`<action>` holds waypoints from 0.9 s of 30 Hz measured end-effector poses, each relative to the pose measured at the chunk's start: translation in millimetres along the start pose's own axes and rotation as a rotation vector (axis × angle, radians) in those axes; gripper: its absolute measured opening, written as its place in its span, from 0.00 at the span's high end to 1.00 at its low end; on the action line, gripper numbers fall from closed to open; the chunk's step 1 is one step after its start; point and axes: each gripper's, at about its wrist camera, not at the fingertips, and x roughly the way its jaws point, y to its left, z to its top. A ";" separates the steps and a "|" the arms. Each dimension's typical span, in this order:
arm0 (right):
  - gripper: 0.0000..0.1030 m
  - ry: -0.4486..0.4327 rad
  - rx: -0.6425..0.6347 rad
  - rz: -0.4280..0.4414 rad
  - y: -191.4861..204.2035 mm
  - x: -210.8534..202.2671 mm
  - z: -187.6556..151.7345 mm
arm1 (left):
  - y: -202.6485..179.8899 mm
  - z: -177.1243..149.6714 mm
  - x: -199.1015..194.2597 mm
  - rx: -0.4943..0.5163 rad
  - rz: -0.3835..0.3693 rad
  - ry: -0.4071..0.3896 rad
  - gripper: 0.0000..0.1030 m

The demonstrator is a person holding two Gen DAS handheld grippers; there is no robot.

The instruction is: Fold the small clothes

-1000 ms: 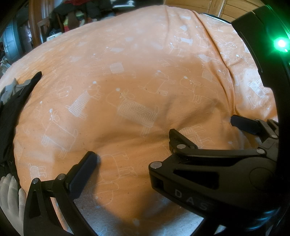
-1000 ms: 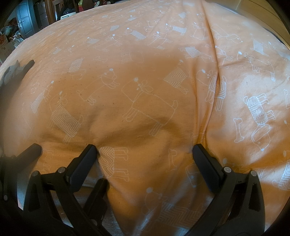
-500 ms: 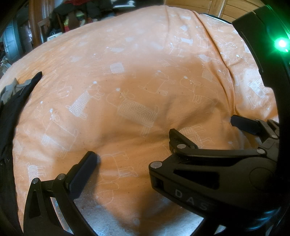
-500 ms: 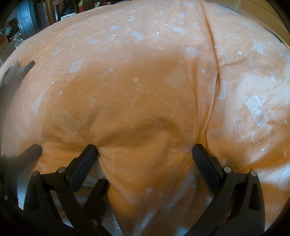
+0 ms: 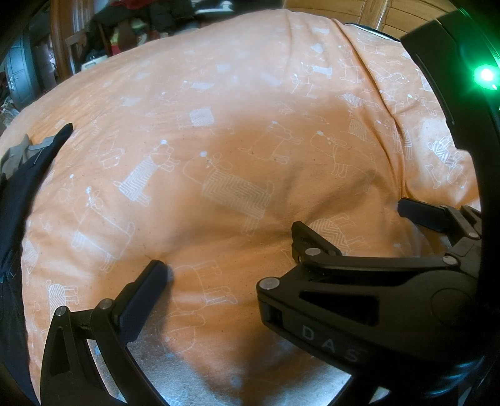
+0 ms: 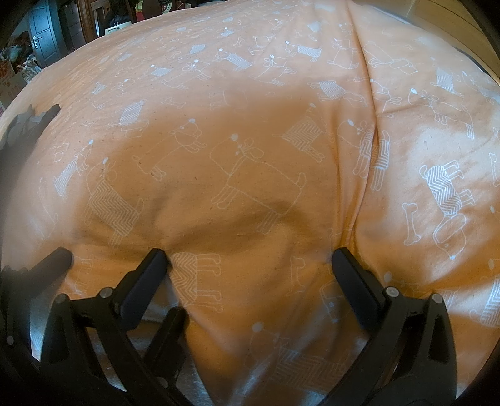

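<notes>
A dark garment (image 5: 28, 187) with a grey piece (image 5: 22, 150) on its far end lies along the left edge of the orange dog-print bedding (image 5: 237, 125); the right wrist view shows it small and blurred (image 6: 31, 125). My left gripper (image 5: 247, 274) is open above the bedding's near edge. Only its left finger (image 5: 143, 293) shows, because the right gripper's body covers the other. My right gripper (image 6: 251, 268) is open too, with nothing between its fingers, close on the left one's right side (image 5: 350, 218). Neither touches the garment.
A long crease (image 6: 372, 150) runs down the bedding on the right. Furniture and clutter (image 5: 93, 47) stand beyond the far left edge, and a dark door (image 6: 43, 34) is there too. Wooden boards (image 5: 390, 12) show at the far right. A green light (image 5: 486, 75) glows on the right gripper.
A white-gloved hand at the lower left of the left wrist view has gone out of sight, and dark cloth now fills that edge. Both grippers have stayed in place.
</notes>
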 end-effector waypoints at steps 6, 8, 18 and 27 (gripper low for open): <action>0.00 0.002 0.000 0.001 -0.1 0.0 -0.1 | -0.1 0.0 0.3 0.000 0.000 0.000 0.00; 0.00 0.002 0.000 0.001 -0.1 0.1 -0.1 | -0.1 -0.1 0.1 0.000 0.000 0.000 0.00; 0.00 0.004 0.001 0.002 -0.4 0.1 -0.4 | -0.3 -0.2 0.2 0.000 0.000 -0.001 0.00; 0.00 0.005 -0.002 -0.003 0.6 -0.2 0.0 | -0.4 -0.2 0.5 -0.112 0.158 -0.107 0.00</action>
